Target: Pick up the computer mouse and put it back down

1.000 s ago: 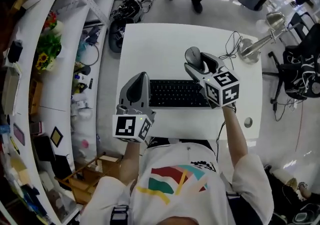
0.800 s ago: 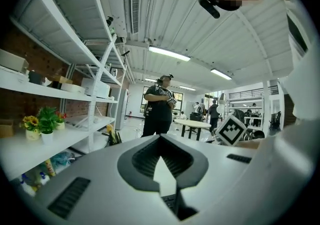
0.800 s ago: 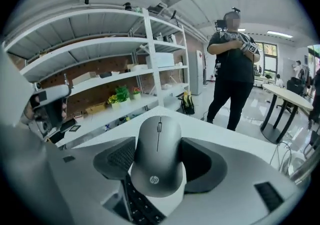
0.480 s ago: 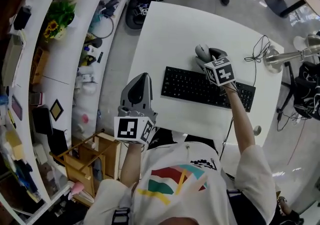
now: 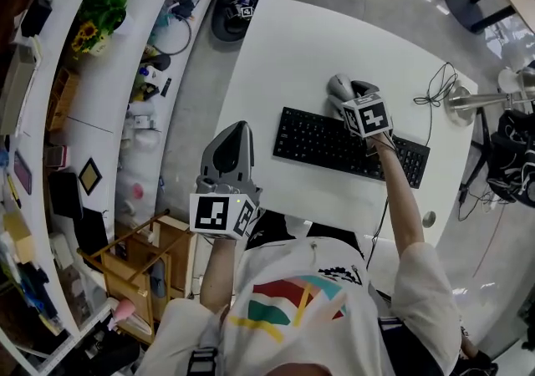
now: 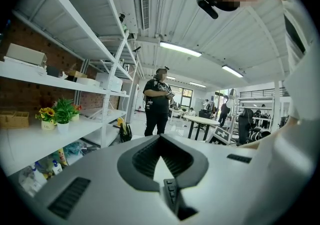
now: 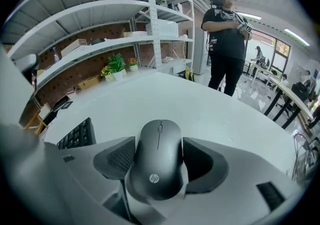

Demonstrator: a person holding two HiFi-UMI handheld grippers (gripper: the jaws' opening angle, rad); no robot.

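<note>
Head view: a white rectangular table (image 5: pixel 292 57) carries a black flat keyboard (image 5: pixel 334 142). The grey rounded computer mouse (image 5: pixel 338 85) lies on the table just beyond the keyboard's middle. The right gripper (image 5: pixel 346 94) points steeply down over the mouse. The left gripper (image 5: pixel 236 134) is held off the keyboard's left end, well apart from it. Jaw detail is not legible here.

Left gripper view: the left gripper (image 6: pixel 160 141) has its jaws together at the tips, nothing between them. Neither keyboard nor mouse appears; a standing person in dark clothes (image 6: pixel 157 101) does.

Right gripper view: the right gripper (image 7: pixel 159 144) has its jaws spread wide, straddling the mouse (image 7: pixel 159 161), pads just beside its flanks. The mouse rests on the table, right of the keyboard (image 7: pixel 75 136) corner.
</note>
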